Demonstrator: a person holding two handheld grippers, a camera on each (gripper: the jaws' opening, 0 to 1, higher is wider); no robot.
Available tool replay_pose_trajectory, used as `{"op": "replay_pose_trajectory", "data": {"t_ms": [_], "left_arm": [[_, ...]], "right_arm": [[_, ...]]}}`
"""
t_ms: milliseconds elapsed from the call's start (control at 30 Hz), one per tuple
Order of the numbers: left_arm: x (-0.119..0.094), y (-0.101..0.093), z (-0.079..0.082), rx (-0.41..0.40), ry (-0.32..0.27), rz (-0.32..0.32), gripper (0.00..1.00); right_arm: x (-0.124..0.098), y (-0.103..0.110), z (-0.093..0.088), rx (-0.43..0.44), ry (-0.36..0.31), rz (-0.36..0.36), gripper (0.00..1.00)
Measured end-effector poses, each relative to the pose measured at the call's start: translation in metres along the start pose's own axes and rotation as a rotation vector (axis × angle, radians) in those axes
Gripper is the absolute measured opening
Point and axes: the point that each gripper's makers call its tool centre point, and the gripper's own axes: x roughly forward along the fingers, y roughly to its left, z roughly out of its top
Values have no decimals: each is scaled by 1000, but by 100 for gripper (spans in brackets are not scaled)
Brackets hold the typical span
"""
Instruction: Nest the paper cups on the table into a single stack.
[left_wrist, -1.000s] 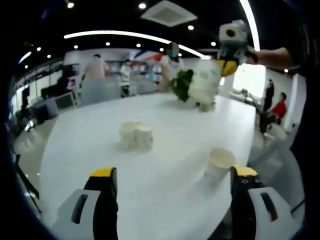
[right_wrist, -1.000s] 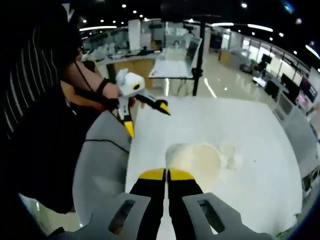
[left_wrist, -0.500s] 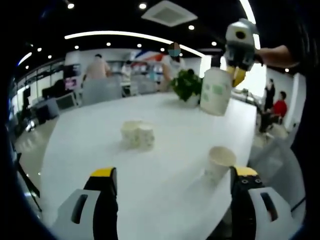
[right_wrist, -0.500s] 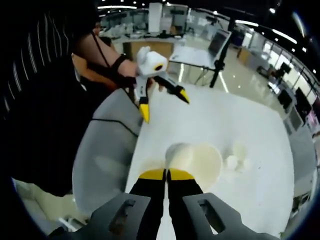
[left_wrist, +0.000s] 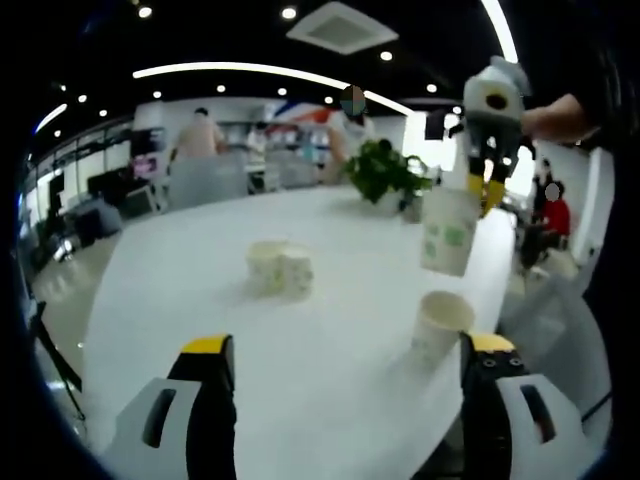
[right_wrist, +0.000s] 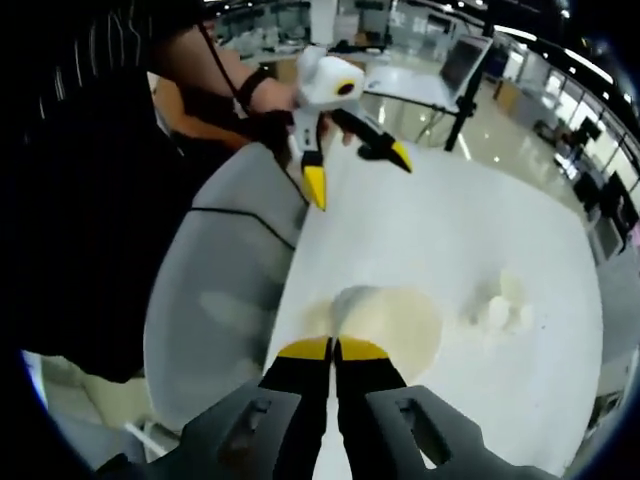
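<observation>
In the left gripper view, I am holding my left gripper (left_wrist: 345, 365) low over the white table (left_wrist: 200, 290) with its yellow-tipped jaws standing wide apart and nothing between them. A single paper cup (left_wrist: 437, 325) is standing upright on the table near the right jaw, close to the table's edge. Further off, toward the middle of the table, two more cups (left_wrist: 279, 269) are sitting just beside each other. My right gripper (left_wrist: 489, 165) is coming in from the upper right, pinching the rim of a printed paper cup (left_wrist: 448, 233) that is hanging in the air above the single cup, apart from it. A potted plant (left_wrist: 384, 175) is standing at the far edge.

In the right gripper view, my right gripper (right_wrist: 334, 349) is showing its jaws pressed together on the rim of the held cup (right_wrist: 388, 318), whose open mouth is facing the camera. My left gripper (right_wrist: 357, 168) is hovering beyond with jaws spread. The two cups (right_wrist: 502, 308) are lying off to the right on the table (right_wrist: 470, 230).
</observation>
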Motion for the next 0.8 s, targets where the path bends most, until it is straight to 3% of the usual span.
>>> {"op": "replay_pose_trajectory", "data": {"t_ms": [367,800], "left_arm": [[-2,5,-3,-2,-4,6,94],[-8,7,-9,-7,1,15,93]], "right_arm": [[28,14,-15,-29,81,30,0],[42,17,-23,-61,119,38,0]]}}
